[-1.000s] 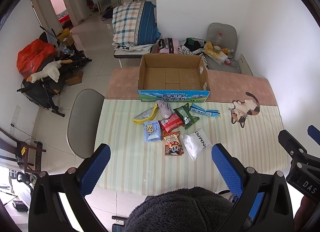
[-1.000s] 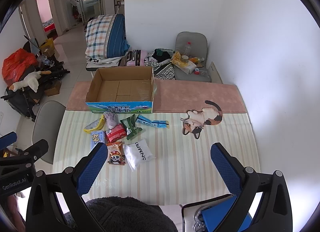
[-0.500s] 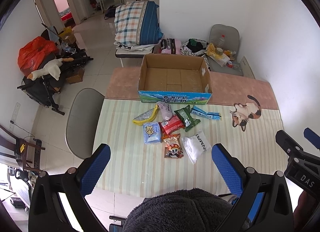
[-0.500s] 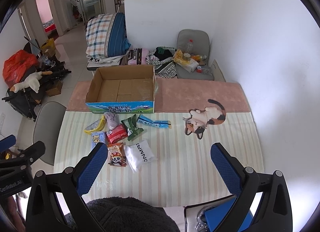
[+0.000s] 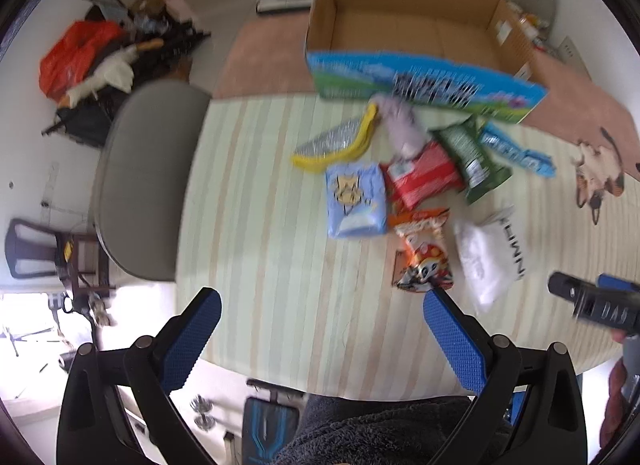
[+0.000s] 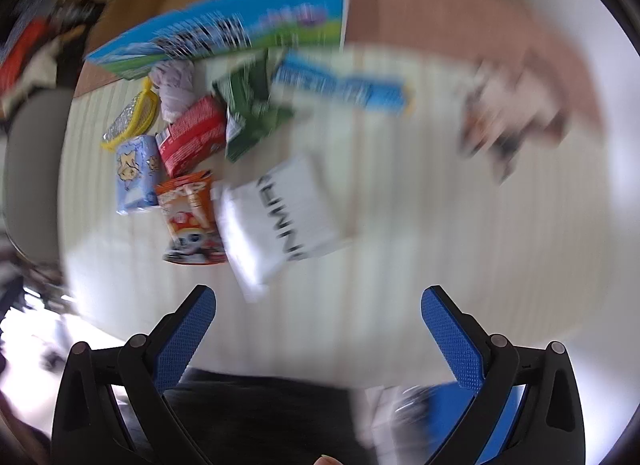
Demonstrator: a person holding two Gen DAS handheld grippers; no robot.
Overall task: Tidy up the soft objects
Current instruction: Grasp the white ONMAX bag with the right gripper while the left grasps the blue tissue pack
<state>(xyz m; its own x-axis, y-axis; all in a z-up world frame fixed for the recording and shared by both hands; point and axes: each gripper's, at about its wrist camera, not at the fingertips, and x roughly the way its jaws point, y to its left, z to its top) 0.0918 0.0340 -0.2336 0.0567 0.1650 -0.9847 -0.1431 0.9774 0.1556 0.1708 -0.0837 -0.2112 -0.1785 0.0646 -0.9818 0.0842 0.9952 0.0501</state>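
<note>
**Both hand-held grippers drop toward the packets**

Since 0.5 s ago, we have swung both cameras down and closer; the packets now loom larger and the right view smears with motion. Our left hand-held gripper and right hand-held gripper both stand spread wide, holding nothing. The soft packets lie clustered on the striped tabletop, just in front of the cardboard box, which looks empty. The white pouch lies nearest our right hand-held gripper. We judge it light, limp and slippery, best pinched across a flat edge. The orange snack bag touches it.
</note>
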